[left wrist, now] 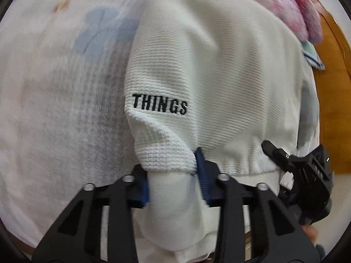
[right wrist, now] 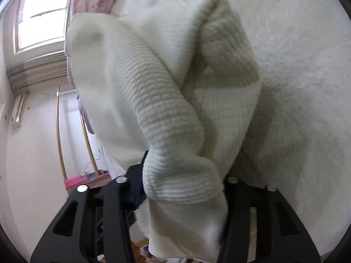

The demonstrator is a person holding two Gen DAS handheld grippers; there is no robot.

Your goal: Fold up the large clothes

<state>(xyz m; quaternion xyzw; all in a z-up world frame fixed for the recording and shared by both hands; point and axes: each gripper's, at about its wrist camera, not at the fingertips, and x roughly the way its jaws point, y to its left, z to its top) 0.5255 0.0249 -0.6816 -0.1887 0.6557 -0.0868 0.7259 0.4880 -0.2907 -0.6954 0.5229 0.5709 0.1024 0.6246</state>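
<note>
A white ribbed sweater (left wrist: 208, 65) with the black word "THINGS" stitched near its hem lies bunched on a white fleecy bed cover (left wrist: 54, 87). My left gripper (left wrist: 173, 175) is shut on a rolled corner of the hem, its blue pads pressing both sides of the fabric. The right gripper's black body (left wrist: 307, 175) shows further right along the same hem. In the right wrist view the sweater (right wrist: 153, 87) rises in thick folds, and my right gripper (right wrist: 184, 188) is shut on a bunched ribbed edge that hides its pads. The bed cover (right wrist: 296, 65) lies behind.
A pink floral quilt (left wrist: 296, 6) lies at the far edge of the bed, beside an orange wooden panel (left wrist: 333, 87). In the right wrist view there is a window (right wrist: 41, 19), a wooden clothes rack (right wrist: 59, 131) and a pink box (right wrist: 74, 183) at the left.
</note>
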